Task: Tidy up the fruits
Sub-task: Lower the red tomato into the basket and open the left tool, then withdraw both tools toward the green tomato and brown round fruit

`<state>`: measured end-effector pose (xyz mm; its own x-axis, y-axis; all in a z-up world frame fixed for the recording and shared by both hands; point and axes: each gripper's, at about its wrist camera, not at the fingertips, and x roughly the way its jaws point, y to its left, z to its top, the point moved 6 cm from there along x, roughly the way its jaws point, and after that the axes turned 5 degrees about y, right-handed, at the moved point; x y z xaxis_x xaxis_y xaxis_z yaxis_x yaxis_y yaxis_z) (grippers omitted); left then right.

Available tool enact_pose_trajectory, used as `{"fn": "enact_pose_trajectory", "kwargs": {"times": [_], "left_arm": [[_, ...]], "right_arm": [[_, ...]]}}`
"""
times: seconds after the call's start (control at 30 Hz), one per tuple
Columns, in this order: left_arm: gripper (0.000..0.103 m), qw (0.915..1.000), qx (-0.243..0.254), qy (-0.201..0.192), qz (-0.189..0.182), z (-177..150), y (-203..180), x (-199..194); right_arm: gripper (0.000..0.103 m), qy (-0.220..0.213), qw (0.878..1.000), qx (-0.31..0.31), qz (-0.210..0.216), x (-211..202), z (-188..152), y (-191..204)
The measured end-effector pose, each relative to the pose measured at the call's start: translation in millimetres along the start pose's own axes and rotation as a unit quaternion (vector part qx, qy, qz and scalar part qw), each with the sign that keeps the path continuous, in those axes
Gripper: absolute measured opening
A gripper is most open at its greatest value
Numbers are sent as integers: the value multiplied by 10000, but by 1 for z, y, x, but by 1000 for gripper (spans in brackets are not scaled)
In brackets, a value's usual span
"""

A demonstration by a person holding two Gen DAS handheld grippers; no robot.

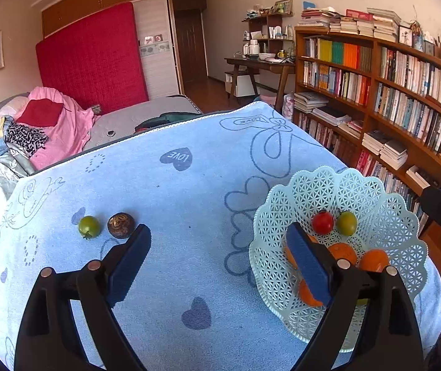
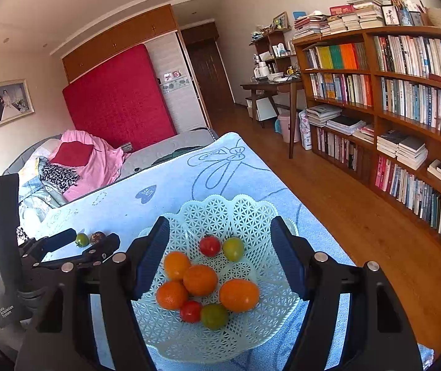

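Note:
A pale lattice basket (image 2: 239, 210) (image 1: 384, 210) sits on the blue towel-covered table and holds several oranges (image 2: 200, 279), red tomatoes (image 2: 209, 245) and green tomatoes (image 2: 214, 316). My right gripper (image 2: 220, 262) is open and empty, hovering over the basket. My left gripper (image 1: 220, 262) is open and empty above the towel, its right finger over the basket's left rim. A green tomato (image 1: 89, 226) and a dark brown round fruit (image 1: 121, 225) lie on the towel just beyond its left finger; both also show in the right wrist view (image 2: 82, 240).
The towel (image 1: 189, 204) covers the table; its far edge drops to a bed with piled clothes (image 1: 47, 123). A long bookshelf (image 2: 406, 108) lines the right wall over wooden floor (image 2: 359, 216). A desk (image 2: 273, 89) stands at the back.

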<state>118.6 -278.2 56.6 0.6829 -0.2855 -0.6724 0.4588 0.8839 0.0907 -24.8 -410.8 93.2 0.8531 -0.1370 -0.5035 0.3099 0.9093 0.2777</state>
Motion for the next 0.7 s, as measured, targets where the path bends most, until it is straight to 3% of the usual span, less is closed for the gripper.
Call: {"fn": "enact_pose_trajectory", "kwargs": {"times": [0.37, 0.7], "left_arm": [[90, 9996, -70, -63, 252, -6, 18, -8], [90, 9988, -184, -37, 448, -15, 42, -8]], "right_arm": [[75, -108, 9995, -266, 163, -8, -4, 22], [75, 119, 9974, -578, 418, 5, -27, 55]]}}
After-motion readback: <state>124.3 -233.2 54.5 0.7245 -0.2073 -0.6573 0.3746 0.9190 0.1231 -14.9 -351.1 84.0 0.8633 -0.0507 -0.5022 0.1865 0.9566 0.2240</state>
